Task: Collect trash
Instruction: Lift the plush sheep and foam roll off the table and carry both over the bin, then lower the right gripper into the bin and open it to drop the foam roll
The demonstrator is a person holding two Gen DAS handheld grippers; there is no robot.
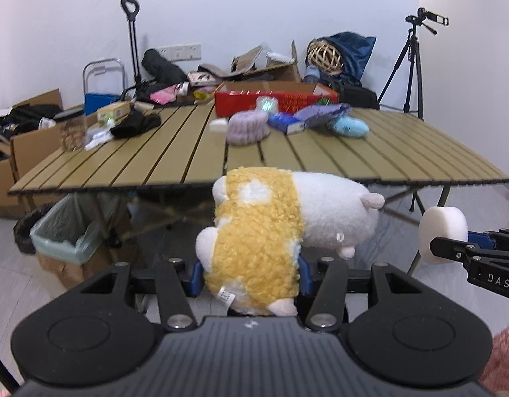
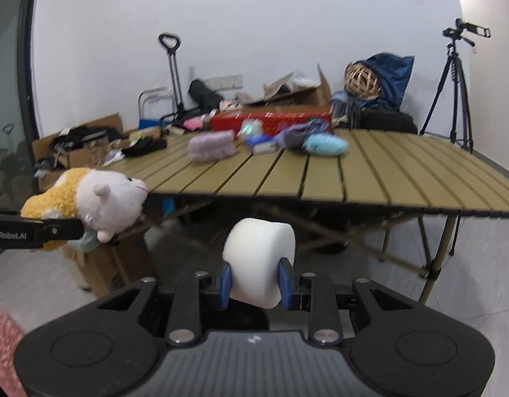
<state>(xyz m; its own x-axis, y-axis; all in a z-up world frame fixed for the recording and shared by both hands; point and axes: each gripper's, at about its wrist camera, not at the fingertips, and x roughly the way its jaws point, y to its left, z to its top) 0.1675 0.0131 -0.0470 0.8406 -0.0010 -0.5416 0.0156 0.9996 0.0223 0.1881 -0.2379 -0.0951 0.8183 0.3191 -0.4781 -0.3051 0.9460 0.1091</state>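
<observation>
In the left wrist view, a plush toy in yellow and white is pinched by the left gripper, its blue pads pressed into both sides of the toy's lower part. The toy is held in the air just in front of the near edge of the slatted table. Under the table, at its left end, a bin lined with a pale green bag is seen. To the right of the toy, the right gripper is seen with a white foam block.

In the right wrist view, the foam block is squeezed between the blue pads of the right gripper, below the table edge. The plush toy is seen at the table's left corner.
</observation>
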